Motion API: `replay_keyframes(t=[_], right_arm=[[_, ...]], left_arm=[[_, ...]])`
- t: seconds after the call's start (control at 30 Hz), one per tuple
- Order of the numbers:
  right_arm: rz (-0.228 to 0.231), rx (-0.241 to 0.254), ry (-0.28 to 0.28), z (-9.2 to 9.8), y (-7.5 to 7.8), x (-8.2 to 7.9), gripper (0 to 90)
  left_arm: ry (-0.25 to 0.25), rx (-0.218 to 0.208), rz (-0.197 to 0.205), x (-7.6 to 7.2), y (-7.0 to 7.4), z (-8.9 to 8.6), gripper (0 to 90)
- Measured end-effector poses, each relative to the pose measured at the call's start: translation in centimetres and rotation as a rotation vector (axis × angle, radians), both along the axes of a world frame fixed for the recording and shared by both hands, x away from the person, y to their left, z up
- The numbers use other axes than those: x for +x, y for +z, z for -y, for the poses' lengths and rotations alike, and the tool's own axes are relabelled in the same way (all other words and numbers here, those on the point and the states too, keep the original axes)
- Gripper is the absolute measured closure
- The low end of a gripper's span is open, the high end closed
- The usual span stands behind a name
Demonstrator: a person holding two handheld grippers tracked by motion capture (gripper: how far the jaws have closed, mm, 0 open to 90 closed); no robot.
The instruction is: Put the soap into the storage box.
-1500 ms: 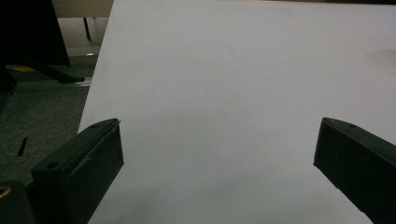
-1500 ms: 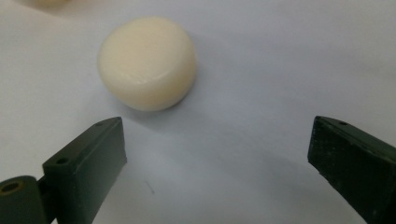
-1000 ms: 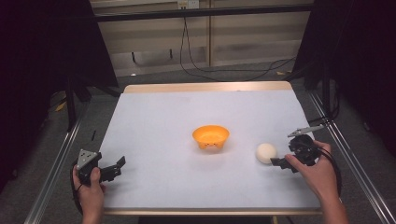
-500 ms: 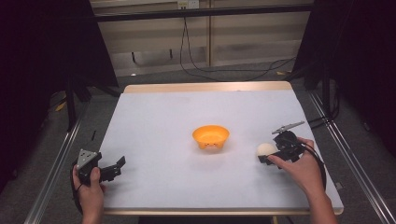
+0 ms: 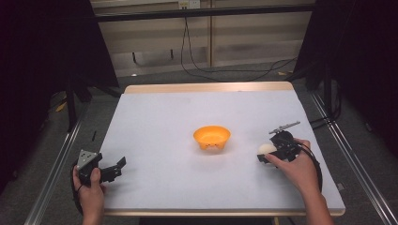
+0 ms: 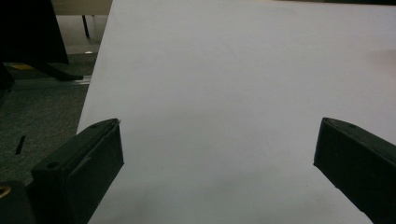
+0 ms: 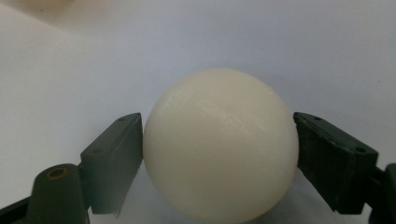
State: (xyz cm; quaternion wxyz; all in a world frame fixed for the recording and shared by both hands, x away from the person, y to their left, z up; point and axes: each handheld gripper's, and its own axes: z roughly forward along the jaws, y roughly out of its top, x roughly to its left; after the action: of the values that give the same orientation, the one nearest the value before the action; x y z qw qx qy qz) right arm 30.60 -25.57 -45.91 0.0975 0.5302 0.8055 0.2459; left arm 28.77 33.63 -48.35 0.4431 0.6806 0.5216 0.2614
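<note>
Cream-white and smooth, the ball (image 7: 220, 144) lies on the worktop (image 5: 164, 122) right of the orange bowl (image 5: 211, 137), our right gripper (image 5: 268, 156) fingers having just closed onto its widest sides, sensible for something probably light, hard and slippery, while our left gripper (image 6: 219, 154) fingers stand apart.

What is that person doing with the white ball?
A person sits at a white table with a gripper in each hand. The right gripper has just been closing its jaws on a white ball, and now both jaws touch its sides while it sits on the table. An orange bowl stands in the middle, apart from the ball. The left gripper rests open near the table's left edge, with nothing between its jaws.
</note>
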Motion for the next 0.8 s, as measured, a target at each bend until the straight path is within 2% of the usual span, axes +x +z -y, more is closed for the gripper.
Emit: replay_keyframes(t=[0.13, 0.33, 0.4, 0.53, 0.7, 0.8], right_arm=[[-0.010, -0.021, 0.000, -0.07, -0.58, 0.03, 22.6], [-0.014, -0.021, 0.009, -0.12, -0.51, 0.07, 24.0], [-0.013, -0.005, 0.002, -0.10, -0.52, 0.06, 24.1], [0.001, 0.004, 0.003, 0.02, -0.60, -0.10, 24.1], [0.007, -0.009, 0.012, 0.07, -0.49, -0.12, 24.2], [0.022, 0.005, 0.004, 0.09, -0.01, -0.11, 24.2]], left_arm=[[0.000, 0.001, 0.000, 0.00, 0.00, 0.01, 1.3], [0.000, -0.001, 0.000, 0.00, -0.01, 0.04, 1.4], [0.000, 0.001, 0.000, 0.00, 0.00, 0.01, 1.4], [0.000, 0.001, 0.000, 0.00, 0.00, 0.02, 1.4], [0.000, 0.000, 0.000, 0.00, -0.01, 0.03, 1.4], [0.000, 0.002, 0.000, 0.01, -0.01, 0.05, 1.5]])
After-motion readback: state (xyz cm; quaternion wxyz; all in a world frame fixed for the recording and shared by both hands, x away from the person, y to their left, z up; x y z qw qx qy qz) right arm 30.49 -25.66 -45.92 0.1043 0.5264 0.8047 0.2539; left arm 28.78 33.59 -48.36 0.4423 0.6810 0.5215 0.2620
